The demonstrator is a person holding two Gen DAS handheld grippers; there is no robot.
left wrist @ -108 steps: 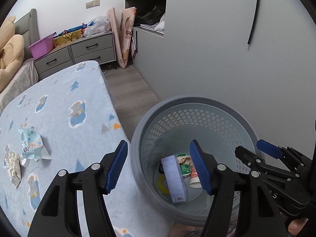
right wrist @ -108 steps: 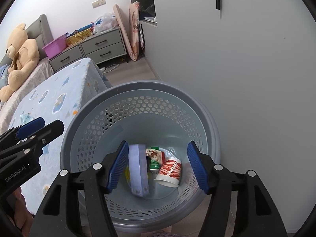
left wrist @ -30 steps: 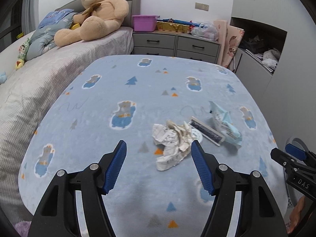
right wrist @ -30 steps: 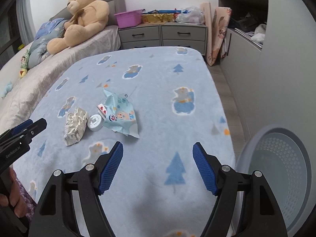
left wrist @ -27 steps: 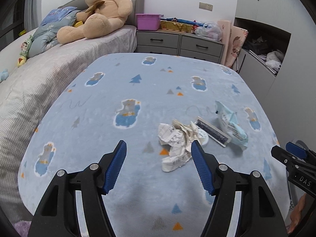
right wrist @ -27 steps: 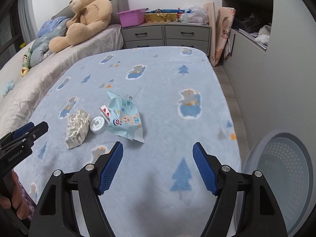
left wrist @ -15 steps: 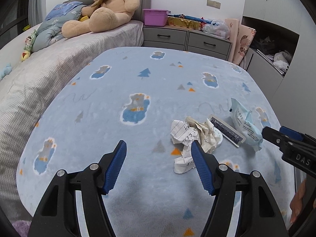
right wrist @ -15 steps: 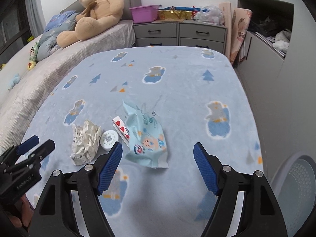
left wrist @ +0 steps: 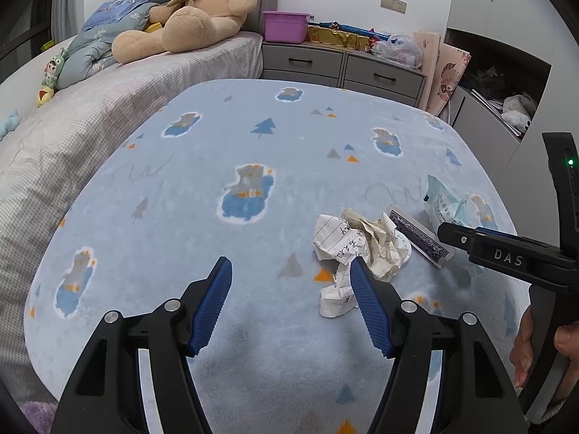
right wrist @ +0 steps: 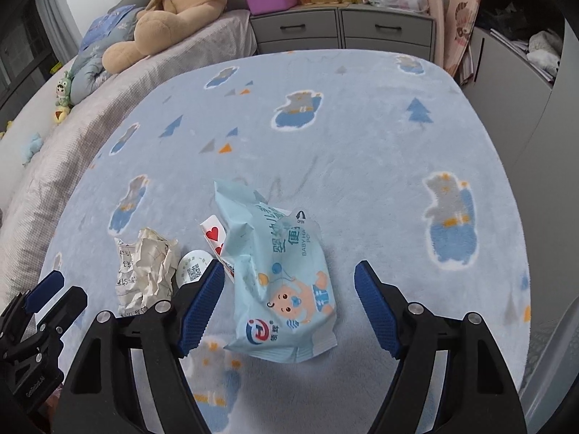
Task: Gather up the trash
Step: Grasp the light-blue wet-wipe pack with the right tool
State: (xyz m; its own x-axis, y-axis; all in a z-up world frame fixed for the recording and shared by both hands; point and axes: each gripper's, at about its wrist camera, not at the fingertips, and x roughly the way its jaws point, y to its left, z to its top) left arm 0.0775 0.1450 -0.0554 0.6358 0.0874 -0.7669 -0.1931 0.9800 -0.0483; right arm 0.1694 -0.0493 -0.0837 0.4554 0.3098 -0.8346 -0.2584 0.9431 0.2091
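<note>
Left gripper (left wrist: 291, 300): We see its blue fingers (left wrist: 213, 303) spread wide and holding nothing.
Paper ball (left wrist: 356, 246): We see the crumpled paper on the blue blanket (left wrist: 202, 166), just past the tip of the right-hand finger, not between the two.
Right gripper (right wrist: 289, 307): Its fingers (right wrist: 374, 307) are spread wide too, and hold nothing.
Wipes pack (right wrist: 280, 285): The light blue pack lies flat on the blanket, between our right fingers and closer to the left-hand one.
Round lid (right wrist: 193, 269): It sits between the paper ball and the pack.
Card box (right wrist: 213, 237): It pokes out from under the pack.
Teddy bear (left wrist: 188, 11): It sits far back on the bed.
</note>
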